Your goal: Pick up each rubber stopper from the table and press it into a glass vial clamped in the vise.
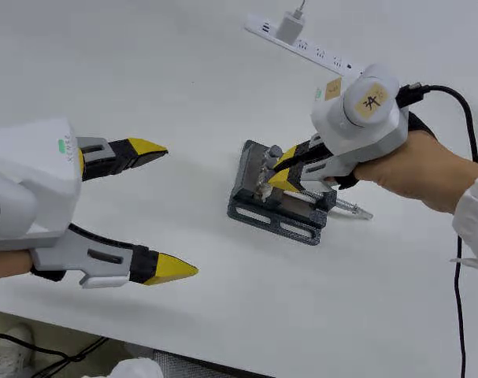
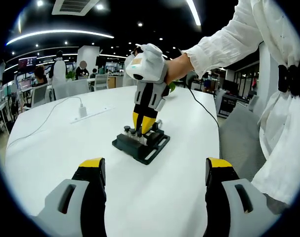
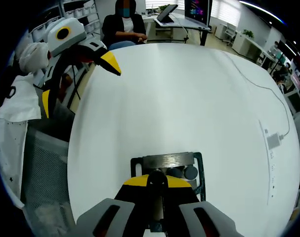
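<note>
A white power strip [image 1: 325,57] lies on the white table [image 1: 144,63], with a white charger [image 1: 290,28] plugged into it near one end. From the charger a thin white cord [image 2: 43,122] runs across the table, away from the strip.

The left gripper [image 2: 153,168] hangs wide open over the table's [image 2: 56,148] near edge. The right gripper's [image 2: 144,123] tips meet the vise [image 2: 150,146] mid-table.
</note>
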Demonstrator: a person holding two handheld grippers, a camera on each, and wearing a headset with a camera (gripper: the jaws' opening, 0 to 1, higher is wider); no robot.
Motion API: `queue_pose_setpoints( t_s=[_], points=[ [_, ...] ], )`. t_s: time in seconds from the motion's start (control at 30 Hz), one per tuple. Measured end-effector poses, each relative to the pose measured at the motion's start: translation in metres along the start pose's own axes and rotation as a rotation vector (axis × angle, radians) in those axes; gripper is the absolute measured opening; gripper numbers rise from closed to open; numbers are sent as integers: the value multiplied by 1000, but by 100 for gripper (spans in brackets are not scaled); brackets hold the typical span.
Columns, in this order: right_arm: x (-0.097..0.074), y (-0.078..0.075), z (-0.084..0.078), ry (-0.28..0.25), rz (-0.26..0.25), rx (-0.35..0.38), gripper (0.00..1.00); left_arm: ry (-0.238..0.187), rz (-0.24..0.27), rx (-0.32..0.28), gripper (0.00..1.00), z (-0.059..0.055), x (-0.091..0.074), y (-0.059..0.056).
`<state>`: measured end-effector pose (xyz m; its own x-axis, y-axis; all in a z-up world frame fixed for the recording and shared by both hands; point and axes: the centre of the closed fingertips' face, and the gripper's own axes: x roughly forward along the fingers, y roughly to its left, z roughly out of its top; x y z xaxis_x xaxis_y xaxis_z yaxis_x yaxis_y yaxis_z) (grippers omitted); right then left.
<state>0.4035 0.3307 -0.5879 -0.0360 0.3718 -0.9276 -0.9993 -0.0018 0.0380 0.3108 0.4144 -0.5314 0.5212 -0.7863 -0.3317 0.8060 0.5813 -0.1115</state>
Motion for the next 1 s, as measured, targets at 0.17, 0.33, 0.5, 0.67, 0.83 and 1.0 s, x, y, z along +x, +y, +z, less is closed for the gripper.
queue_pose_setpoints(
  t_s=[0.17, 0.33, 0.5, 0.67, 0.83, 1.0],
  points=[
    [0, -3, -1, 25, -4, -35, 5, 0, 0, 1, 82, 0, 0, -1],
    [1, -5, -3, 47, -10, -54, 5, -1, -1, 1, 82, 0, 0, -1],
    [3, -7, -3, 80, -15, -88, 5, -9, -2, -1, 82, 2, 0, 0],
    [4, -7, -3, 92, -16, -92, 4, -13, -1, -4, 82, 3, 0, 1],
    [5, -7, -3, 113, -21, -102, 3, -14, -3, -4, 82, 3, 1, 1],
    [6, -5, -2, 125, -32, -143, 5, -21, -2, -4, 82, 4, 2, 1]
  ],
)
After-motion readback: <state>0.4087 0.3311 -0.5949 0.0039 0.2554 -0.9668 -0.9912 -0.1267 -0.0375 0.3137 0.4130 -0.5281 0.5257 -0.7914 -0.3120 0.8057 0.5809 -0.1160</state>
